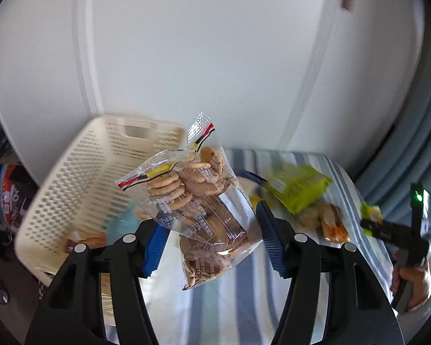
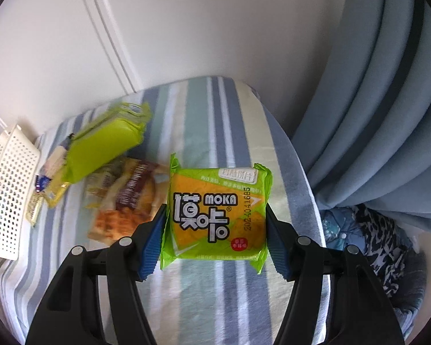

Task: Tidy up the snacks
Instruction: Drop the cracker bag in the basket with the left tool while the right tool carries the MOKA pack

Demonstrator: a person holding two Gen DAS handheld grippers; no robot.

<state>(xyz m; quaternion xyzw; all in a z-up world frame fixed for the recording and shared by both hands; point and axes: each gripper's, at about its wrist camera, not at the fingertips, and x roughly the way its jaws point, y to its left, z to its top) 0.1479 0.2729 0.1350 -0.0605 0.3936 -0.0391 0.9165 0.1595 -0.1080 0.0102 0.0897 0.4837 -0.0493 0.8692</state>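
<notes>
A clear bag of round cookies (image 1: pixel 198 201) hangs tilted above the striped tablecloth (image 1: pixel 238 302), and my left gripper (image 1: pixel 212 244) is shut on its lower part. The cream perforated basket (image 1: pixel 71 187) lies just left of it, with a few packets inside. In the right wrist view, my right gripper (image 2: pixel 215 235) is shut on a green and orange MOKA packet (image 2: pixel 215 210), held flat above the cloth. That same gripper and its packet (image 1: pixel 372 215) appear at the far right of the left wrist view, held by a hand (image 1: pixel 413 279).
On the cloth lie a lime-green packet (image 2: pixel 106 146), a bread packet (image 2: pixel 123 201) and small yellow wrappers (image 2: pixel 48 192) near the basket (image 2: pixel 8 189). A white panelled wall stands behind. Blue curtains (image 2: pixel 373 115) hang past the table's right edge.
</notes>
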